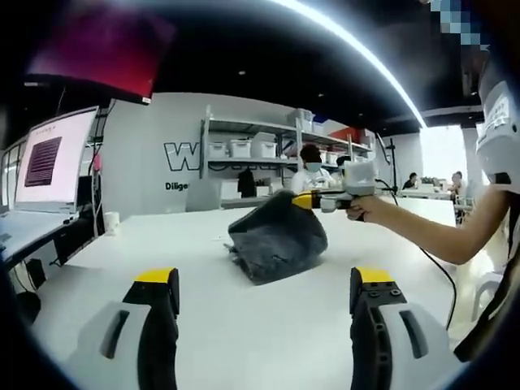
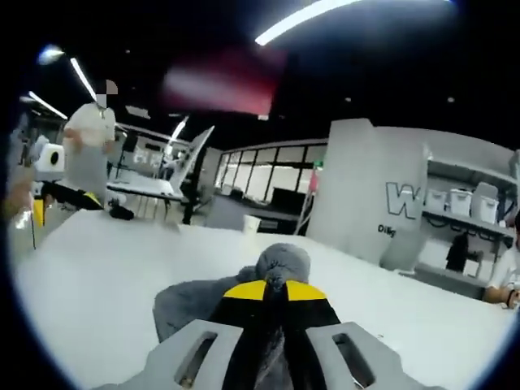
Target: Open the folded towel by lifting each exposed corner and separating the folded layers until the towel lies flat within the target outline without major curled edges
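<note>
A white table (image 1: 244,325) runs from the near edge to a grey wall (image 1: 146,162) with large lettering. In the left gripper view, a lit monitor (image 1: 53,158) stands at the far left on a side desk. Right of the lettering, shelves (image 1: 252,150) hold white bins, and a seated person (image 1: 311,171) is just in front of them. Long ceiling lights arc overhead.

The left gripper (image 1: 264,284) sits low and near, its yellow-tipped jaws spread wide with bare table between them. Beyond the gap, mid-table, lies the dark grey towel (image 1: 276,240), bunched and raised at its right corner. There the right gripper (image 1: 309,200) comes in from the right, held by a hand (image 1: 366,207), and pinches that corner.

The right gripper view adds what the other lacks: its own jaws (image 2: 275,291) pressed together on a tuft of towel (image 2: 280,262), the rest sagging to the table at the left. A person (image 2: 89,138) stands at the far left beside the left gripper (image 2: 38,211), which looks blurred. Dark windows (image 2: 268,183) line the far wall.
</note>
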